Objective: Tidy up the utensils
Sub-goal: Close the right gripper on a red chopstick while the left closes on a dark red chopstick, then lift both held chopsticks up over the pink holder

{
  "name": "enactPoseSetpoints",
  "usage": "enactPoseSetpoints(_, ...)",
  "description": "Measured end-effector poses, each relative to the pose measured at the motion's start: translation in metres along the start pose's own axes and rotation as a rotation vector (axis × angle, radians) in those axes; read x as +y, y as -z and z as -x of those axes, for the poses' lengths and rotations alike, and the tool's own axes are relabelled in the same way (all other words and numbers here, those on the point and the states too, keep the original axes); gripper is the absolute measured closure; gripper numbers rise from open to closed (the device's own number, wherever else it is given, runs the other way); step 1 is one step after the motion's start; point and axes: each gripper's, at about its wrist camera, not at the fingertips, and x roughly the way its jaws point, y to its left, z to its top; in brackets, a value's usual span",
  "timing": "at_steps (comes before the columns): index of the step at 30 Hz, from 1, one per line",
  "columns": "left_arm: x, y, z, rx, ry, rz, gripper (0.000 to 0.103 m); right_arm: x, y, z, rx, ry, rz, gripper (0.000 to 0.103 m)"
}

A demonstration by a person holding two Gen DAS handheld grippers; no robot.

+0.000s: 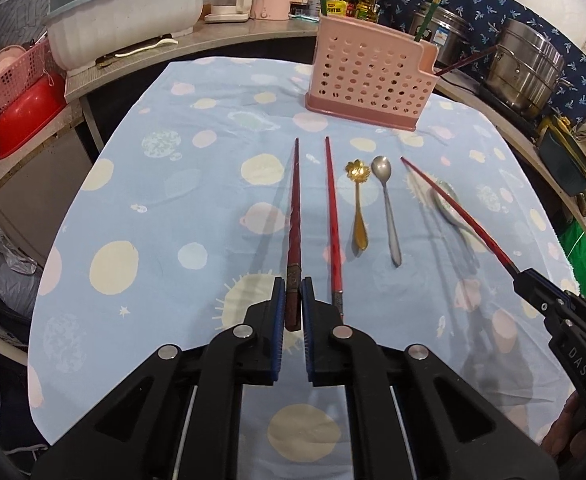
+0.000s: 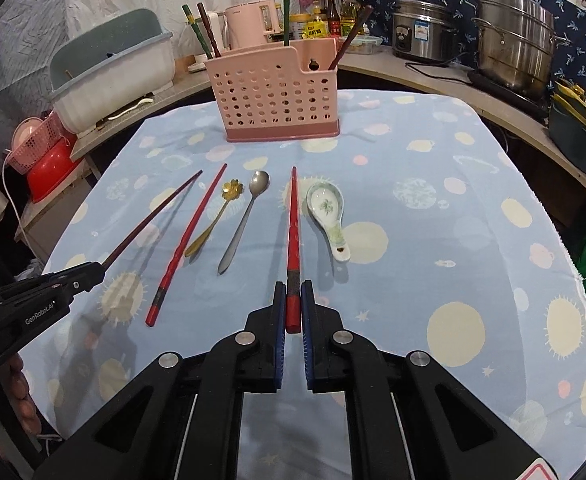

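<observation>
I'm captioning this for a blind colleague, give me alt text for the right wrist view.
The right hand-held gripper is shut on a red chopstick above a blue dotted tablecloth. Left of it lie a steel spoon, gold spoon and another red chopstick; a ceramic spoon lies right, a pink utensil holder behind.

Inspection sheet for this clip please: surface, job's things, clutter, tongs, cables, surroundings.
Surface: blue dotted tablecloth, wrinkled.
Job's things: pink holder at the far edge with chopsticks in it; red chopstick, gold spoon, steel spoon, ceramic spoon lying loose.
Clutter: nothing seen on the cloth.
Tongs: left tongs shut on dark chopstick; right tongs shut on bright red chopstick.
Cables: black cord by the rice cooker.
Surroundings: steel pot, kettle, basin.
</observation>
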Motion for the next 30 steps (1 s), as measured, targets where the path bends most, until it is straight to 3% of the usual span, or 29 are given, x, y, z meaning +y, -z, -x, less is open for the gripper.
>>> enactPoseSetpoints(30,-0.018,-0.087,0.076,-0.145,0.047,-0.028,0.096,-0.005,-0.094,0.085,-0.259,-0.046,-0.008,0.096)
